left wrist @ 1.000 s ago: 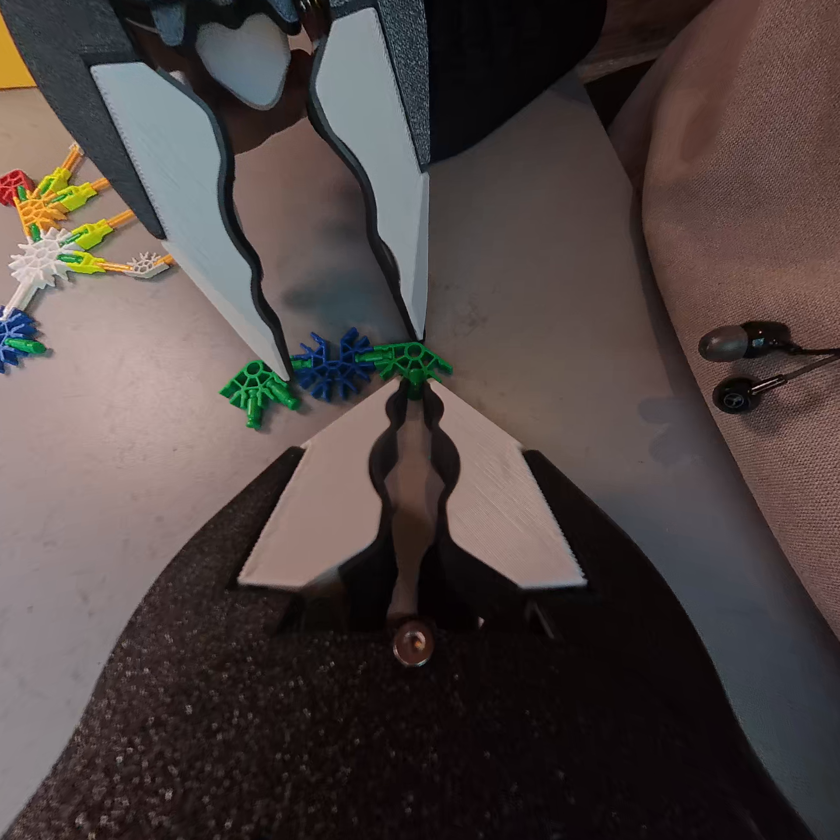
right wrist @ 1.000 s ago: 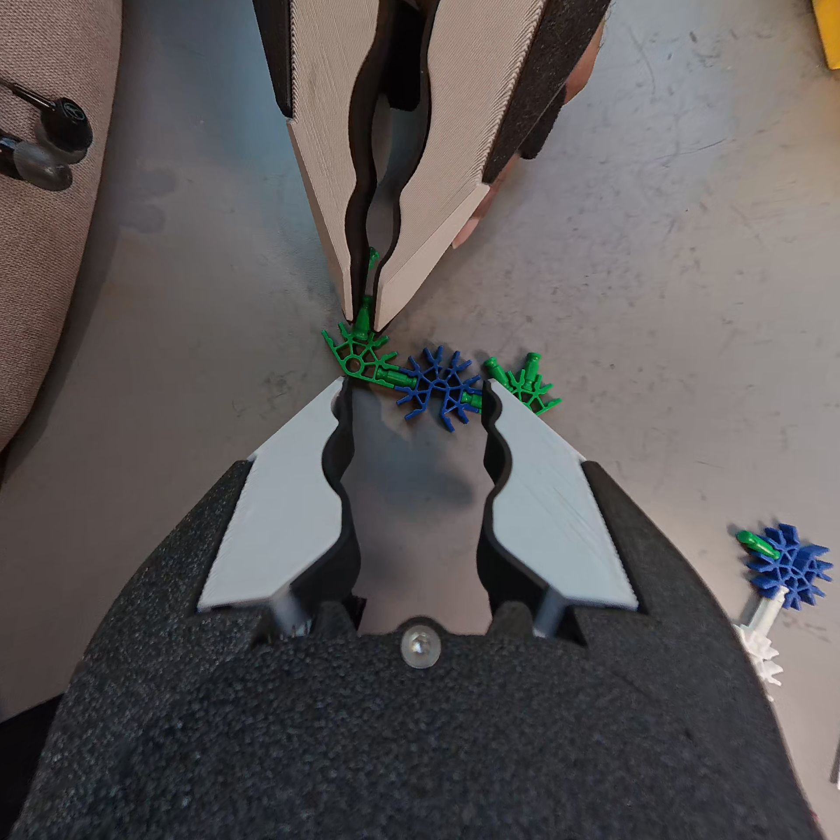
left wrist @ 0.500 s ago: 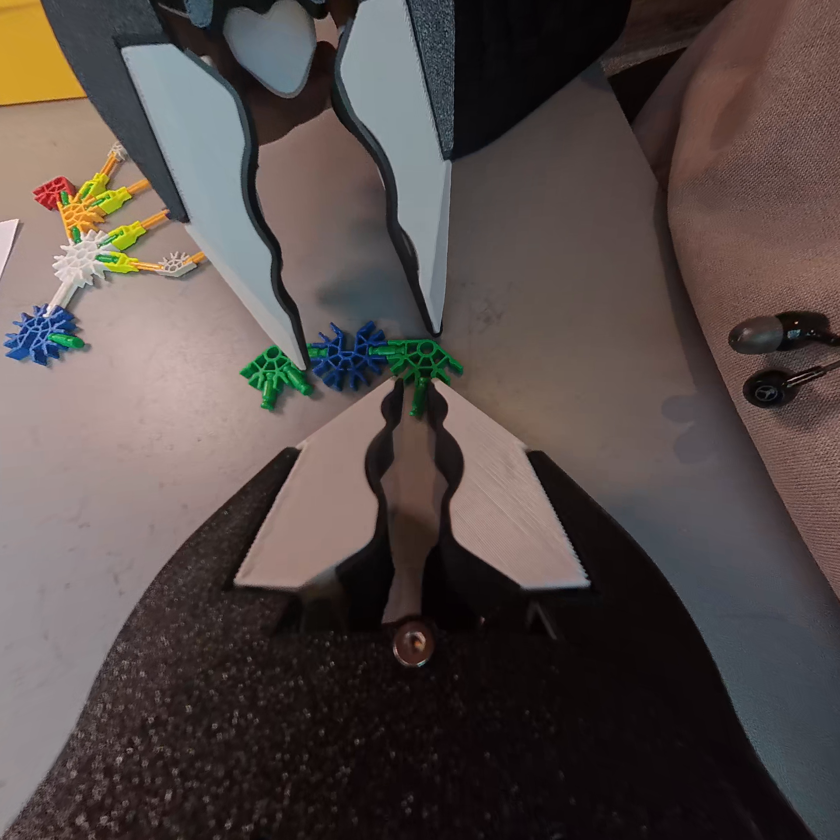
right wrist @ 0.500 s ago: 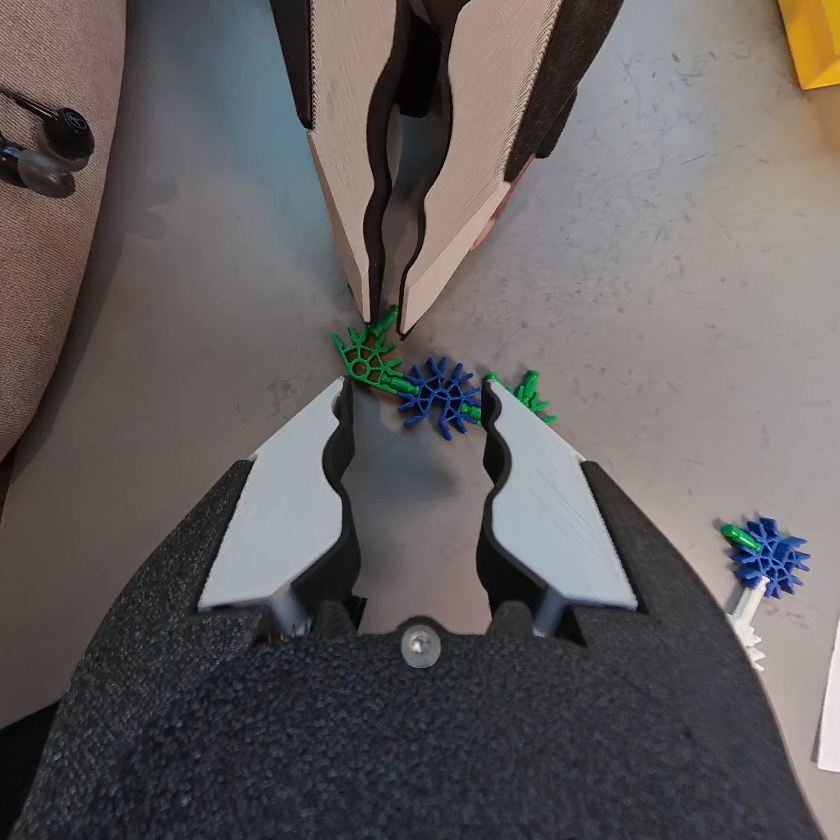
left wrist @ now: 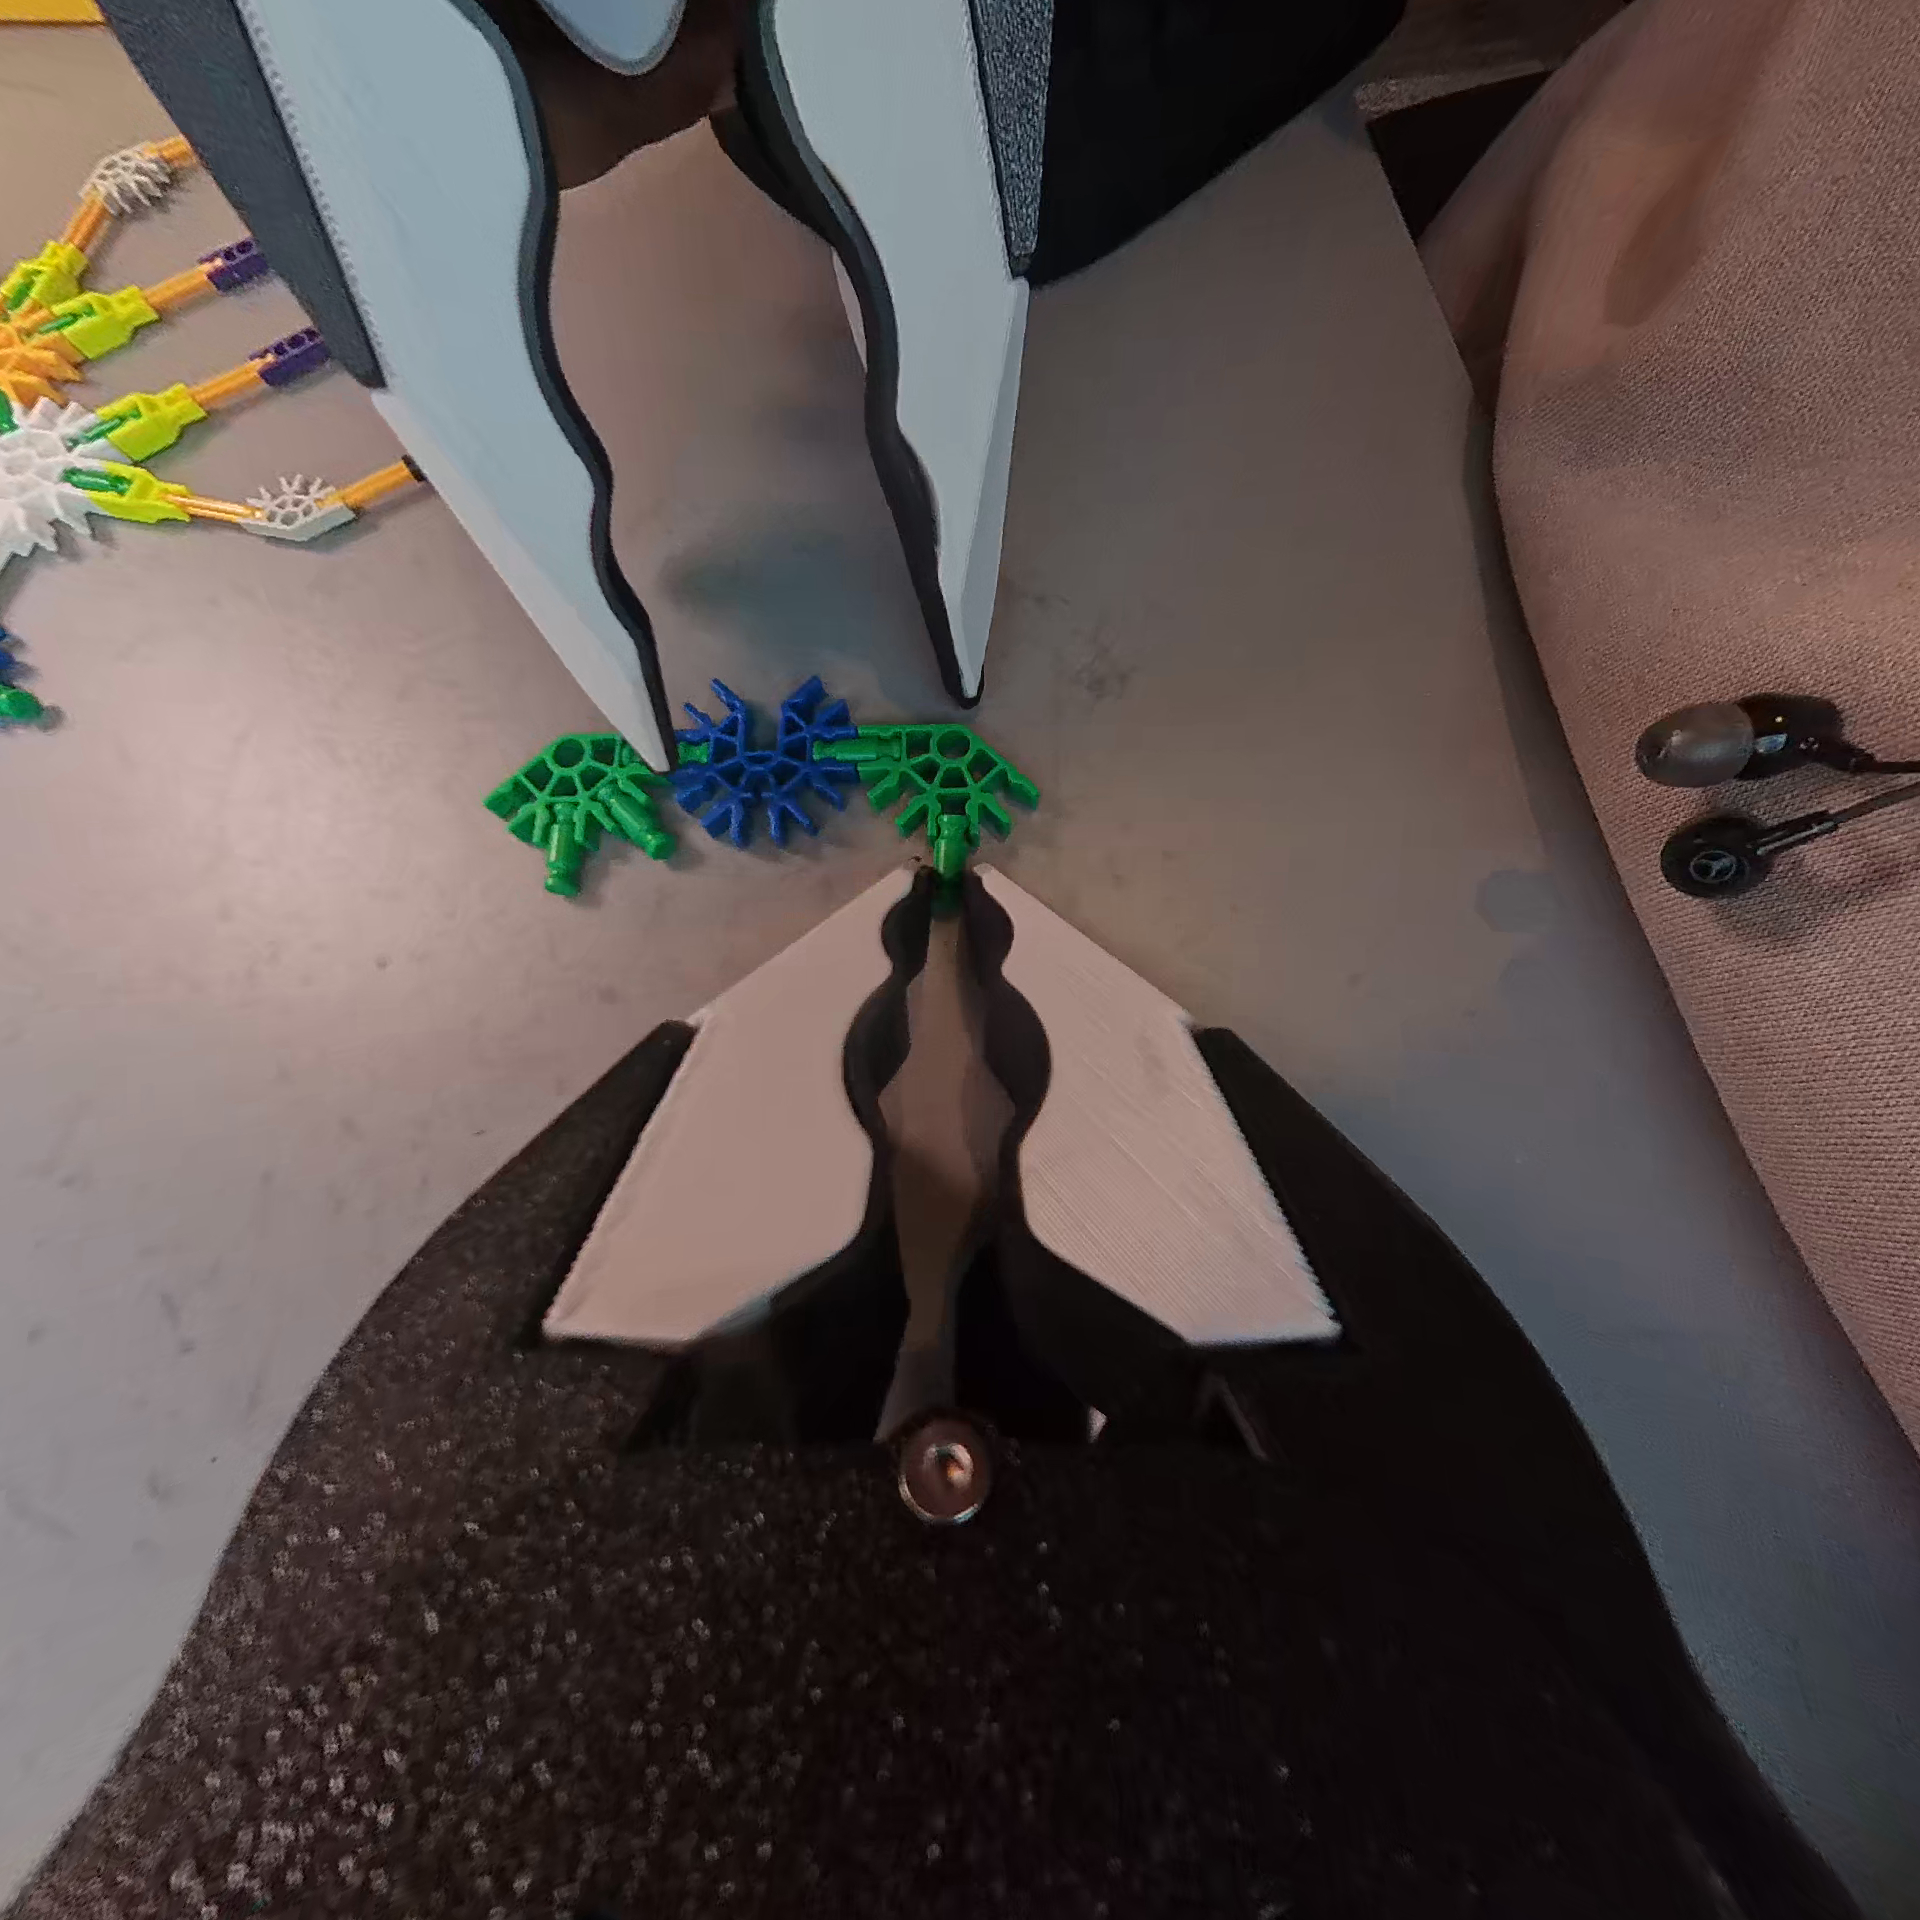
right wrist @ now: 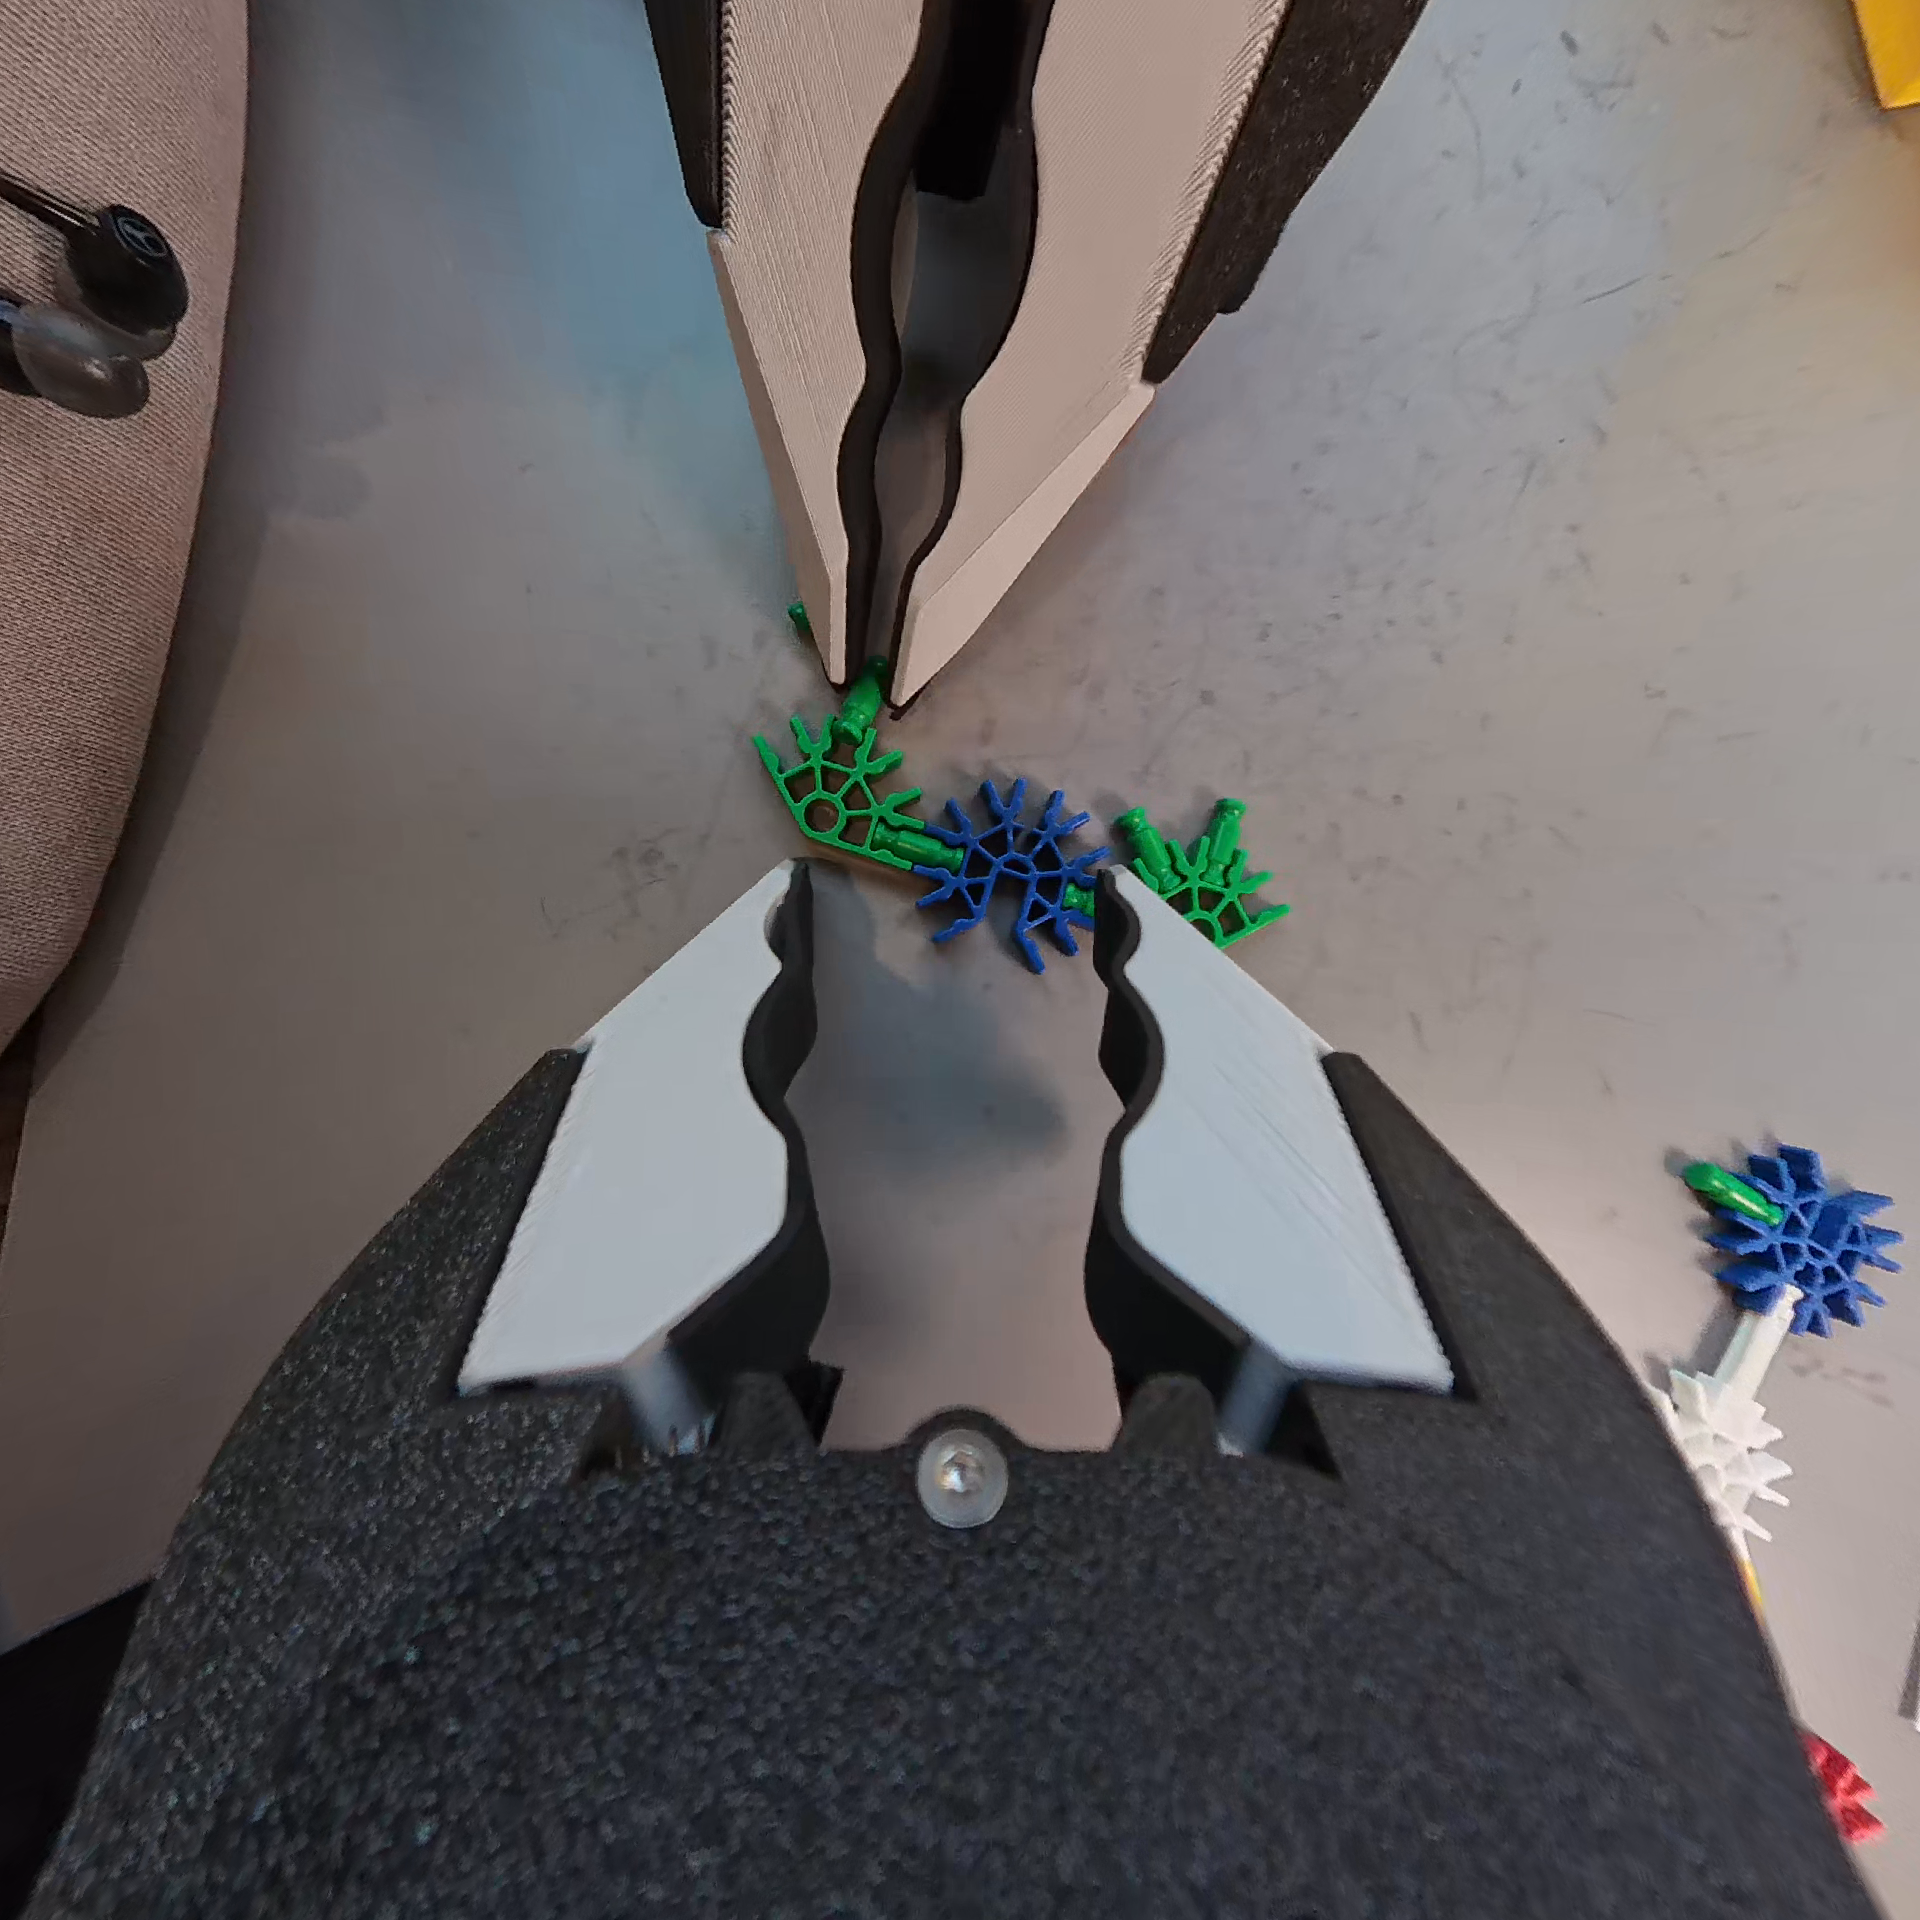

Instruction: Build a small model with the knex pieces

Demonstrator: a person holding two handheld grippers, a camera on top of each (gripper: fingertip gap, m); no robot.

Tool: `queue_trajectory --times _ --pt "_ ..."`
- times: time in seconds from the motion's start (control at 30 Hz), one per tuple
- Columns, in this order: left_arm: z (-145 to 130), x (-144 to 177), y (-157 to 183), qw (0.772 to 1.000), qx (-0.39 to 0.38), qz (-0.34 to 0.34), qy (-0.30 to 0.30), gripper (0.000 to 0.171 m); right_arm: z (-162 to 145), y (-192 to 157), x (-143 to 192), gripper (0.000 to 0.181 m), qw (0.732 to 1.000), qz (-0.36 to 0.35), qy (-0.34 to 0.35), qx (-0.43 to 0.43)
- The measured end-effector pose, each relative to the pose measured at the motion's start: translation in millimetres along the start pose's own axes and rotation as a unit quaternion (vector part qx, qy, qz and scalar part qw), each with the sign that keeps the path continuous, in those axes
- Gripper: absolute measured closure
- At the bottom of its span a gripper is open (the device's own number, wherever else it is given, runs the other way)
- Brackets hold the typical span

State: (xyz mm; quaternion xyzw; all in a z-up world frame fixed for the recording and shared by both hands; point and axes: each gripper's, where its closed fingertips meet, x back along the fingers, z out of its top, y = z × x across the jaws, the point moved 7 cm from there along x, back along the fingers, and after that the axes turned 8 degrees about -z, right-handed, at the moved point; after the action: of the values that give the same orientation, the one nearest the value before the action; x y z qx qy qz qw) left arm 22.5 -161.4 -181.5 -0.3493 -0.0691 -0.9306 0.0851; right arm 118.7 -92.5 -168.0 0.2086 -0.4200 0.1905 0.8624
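Pinching a short green plastic rod [left wrist: 945, 871] on the grey tabletop [left wrist: 260, 1039], the left gripper [left wrist: 943, 878] steadies a light, stiff green-and-blue snowflake-connector chain [left wrist: 764, 774]; the right gripper [right wrist: 945, 883] gapes, straddling its blue hub, the sturdiest hold.

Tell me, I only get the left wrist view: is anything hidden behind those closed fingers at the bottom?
Observer: Yes. The left gripper is shut on one green rod, and a second green tip peeks out beside one finger.
Operator: What's the blue bit at my left edge?
Observer: A blue snowflake piece sitting on a white rod.
Operator: Anything I miss altogether?
Observer: A red piece, low at the right edge of the right wrist view.
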Motion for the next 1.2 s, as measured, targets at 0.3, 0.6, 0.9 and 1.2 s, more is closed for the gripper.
queue_trajectory --times 0.3,0.6,0.9,1.2 --pt "7.6 -0.7 2.7 1.0 0.012 0.002 0.014 0.166 0.6 -0.3 -0.2 0.132 1.0 -0.005 -0.004 -0.004" --pt "4.4 -4.6 2.9 1.0 0.016 0.005 0.002 0.166 18.0 -5.1 14.9 0.152 0.999 0.005 0.031 -0.031" --pt "5.8 -5.9 2.3 1.0 0.023 0.011 0.002 0.166 27.4 -26.6 4.4 0.181 0.994 -0.037 0.003 -0.103" --pt "8.5 -4.9 1.9 0.999 0.026 0.019 0.008 0.166 20.1 -26.5 -1.3 0.181 0.989 -0.045 -0.04 -0.133"
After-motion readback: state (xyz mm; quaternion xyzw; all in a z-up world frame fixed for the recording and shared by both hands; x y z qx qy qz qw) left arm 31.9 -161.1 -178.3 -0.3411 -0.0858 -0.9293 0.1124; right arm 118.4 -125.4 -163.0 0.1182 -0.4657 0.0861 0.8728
